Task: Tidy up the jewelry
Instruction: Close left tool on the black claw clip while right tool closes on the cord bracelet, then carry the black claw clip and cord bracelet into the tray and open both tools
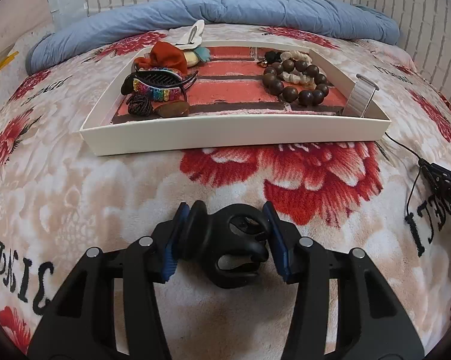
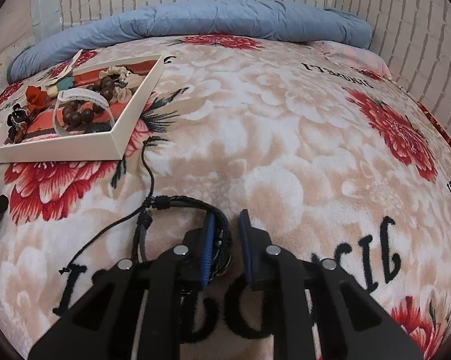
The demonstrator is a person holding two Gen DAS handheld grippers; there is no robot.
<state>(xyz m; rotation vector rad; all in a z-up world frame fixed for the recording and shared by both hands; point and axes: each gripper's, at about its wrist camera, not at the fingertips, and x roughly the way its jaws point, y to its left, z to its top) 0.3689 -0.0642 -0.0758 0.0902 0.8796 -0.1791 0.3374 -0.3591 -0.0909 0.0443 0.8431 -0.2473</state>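
Clamping a black plastic claw hair clip between its pads, the left hand-held gripper faces the white rectangular cardboard tray straight ahead on the bed, while the right hand-held gripper, jaws narrow, pinches a black braided cord bracelet with that tray up-left
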